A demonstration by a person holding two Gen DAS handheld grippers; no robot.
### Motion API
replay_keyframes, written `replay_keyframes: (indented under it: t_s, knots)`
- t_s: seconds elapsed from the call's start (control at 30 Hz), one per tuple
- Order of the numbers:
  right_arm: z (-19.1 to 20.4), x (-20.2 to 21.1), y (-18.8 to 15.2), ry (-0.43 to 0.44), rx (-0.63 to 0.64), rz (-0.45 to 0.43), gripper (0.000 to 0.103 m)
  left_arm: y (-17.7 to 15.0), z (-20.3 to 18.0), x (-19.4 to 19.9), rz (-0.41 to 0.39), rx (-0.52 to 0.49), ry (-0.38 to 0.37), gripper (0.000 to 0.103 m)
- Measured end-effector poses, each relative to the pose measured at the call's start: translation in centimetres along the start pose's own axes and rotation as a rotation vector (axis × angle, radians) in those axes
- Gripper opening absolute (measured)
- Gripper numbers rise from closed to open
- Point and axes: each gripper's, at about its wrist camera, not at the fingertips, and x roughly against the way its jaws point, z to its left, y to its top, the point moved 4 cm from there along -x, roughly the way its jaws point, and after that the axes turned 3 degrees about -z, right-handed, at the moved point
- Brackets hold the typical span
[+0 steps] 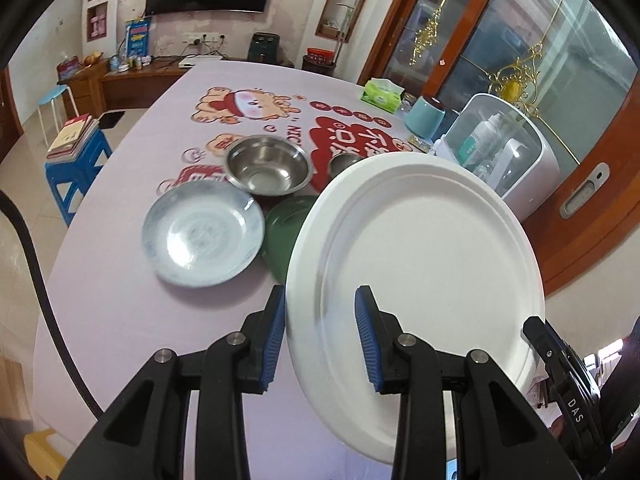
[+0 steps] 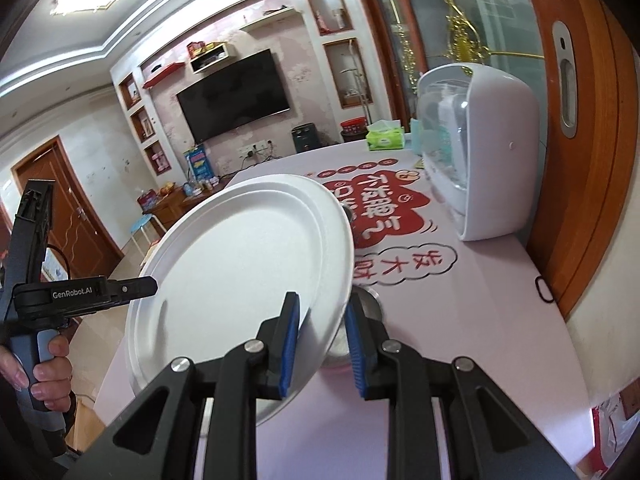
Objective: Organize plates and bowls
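Two grippers, left gripper (image 1: 320, 334) and right gripper (image 2: 322, 346), hold one white plate (image 1: 420, 248), jaws closed on opposite rims. It hangs tilted above the desk (image 1: 132, 320), right of frame. Blue-grey plate (image 1: 204, 234), steel bowl (image 1: 267, 170) and green dish (image 1: 286, 226) rest centre-left.

A table (image 1: 120, 320) under a pale pink cloth printed with red cartoon figures bore a blue-grey plate (image 1: 204, 234) near its centre. At the plate's one o'clock stood a steel bowl (image 1: 267, 165), at three o'clock a green dish (image 1: 286, 222). Toward two o'clock sat a green tissue box (image 1: 381, 95), a teal container (image 1: 425, 117) and a white domed appliance (image 1: 516, 152).
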Motion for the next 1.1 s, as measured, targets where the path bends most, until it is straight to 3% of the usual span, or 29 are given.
replay_keyframes:
  t_s: [0.5, 1.1]
  knots:
    - [6.1, 1.4, -6.7, -0.021, 0.07, 0.107, 0.025, -7.4, 6.3, 2.9, 0.026, 0.014, 0.053, 0.033]
    - [6.0, -3.7, -12.4, -0.139, 0.096, 0.382, 0.026, -12.8, 9.3, -1.9, 0.195, -0.018, 0.105, 0.033]
